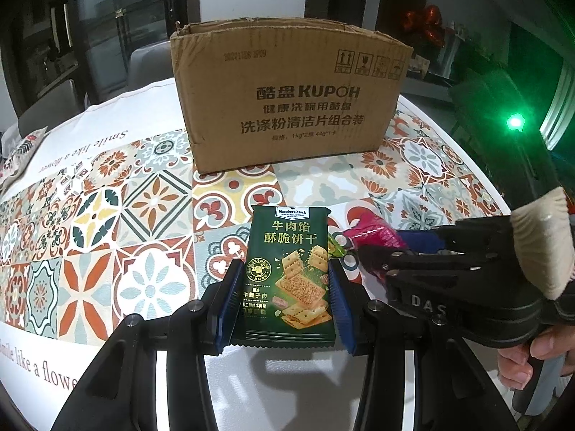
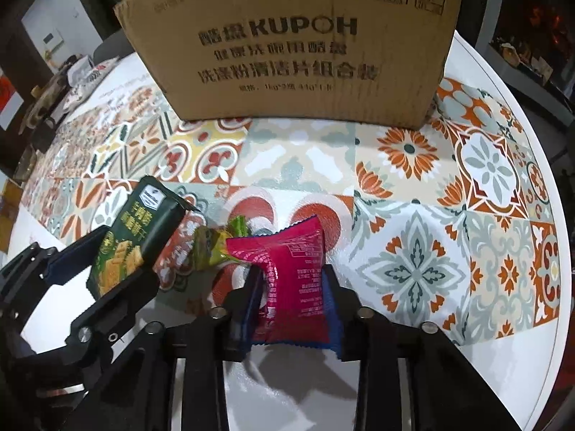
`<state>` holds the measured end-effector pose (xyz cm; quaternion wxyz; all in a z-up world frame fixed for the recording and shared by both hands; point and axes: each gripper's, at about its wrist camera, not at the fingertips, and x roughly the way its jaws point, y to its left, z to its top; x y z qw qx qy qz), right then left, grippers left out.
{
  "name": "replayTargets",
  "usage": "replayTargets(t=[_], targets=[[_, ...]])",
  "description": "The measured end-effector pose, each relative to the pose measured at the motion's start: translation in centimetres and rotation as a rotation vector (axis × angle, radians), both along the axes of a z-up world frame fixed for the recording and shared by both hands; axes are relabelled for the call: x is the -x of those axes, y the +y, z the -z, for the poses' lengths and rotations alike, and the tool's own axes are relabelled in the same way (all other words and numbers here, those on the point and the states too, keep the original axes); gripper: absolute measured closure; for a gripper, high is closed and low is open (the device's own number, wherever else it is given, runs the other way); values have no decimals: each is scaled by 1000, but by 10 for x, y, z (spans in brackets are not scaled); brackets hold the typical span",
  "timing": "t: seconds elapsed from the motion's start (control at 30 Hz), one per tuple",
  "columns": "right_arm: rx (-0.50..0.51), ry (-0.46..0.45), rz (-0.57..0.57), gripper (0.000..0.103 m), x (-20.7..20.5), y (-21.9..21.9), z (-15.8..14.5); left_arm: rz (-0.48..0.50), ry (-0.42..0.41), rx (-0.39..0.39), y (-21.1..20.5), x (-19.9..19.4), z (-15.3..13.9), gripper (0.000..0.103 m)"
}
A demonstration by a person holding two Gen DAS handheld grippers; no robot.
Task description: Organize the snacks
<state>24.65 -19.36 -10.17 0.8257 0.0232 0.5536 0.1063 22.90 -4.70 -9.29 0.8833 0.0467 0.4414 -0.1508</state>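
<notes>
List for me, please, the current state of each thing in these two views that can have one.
Left tongs: shut on green cracker packet.
Right tongs: shut on magenta snack packet.
Green cracker packet: sealed, held above the table.
Magenta snack packet: sealed, pinched, back side up.
Cardboard box: upright on the tablecloth, top open.
Small green wrapper: lying on the tablecloth.
Tablecloth: spread flat.

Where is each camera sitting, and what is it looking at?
Left wrist: on the left gripper, looking forward over the table at the box; it holds the green pack. The right gripper and a hand show.
Right wrist: on the right gripper, facing the box, holding the pink pack; the left gripper shows.
Shared: box, table, both packs, both grippers.
</notes>
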Motion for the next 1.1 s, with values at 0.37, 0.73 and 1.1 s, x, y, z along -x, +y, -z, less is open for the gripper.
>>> replayTargets(t=[0.37,0.73,1.1], targets=[[-35,-108,25,73,10,-9,-42,-3,-70,40,3,3,-35,58],[-56,-307,47,73,10,-19,-118,-12,-220,62,11,-9,-103,58],[-8,-432,28,73,-11,-18,-176,-14,-287,50,10,-38,-146,58]])
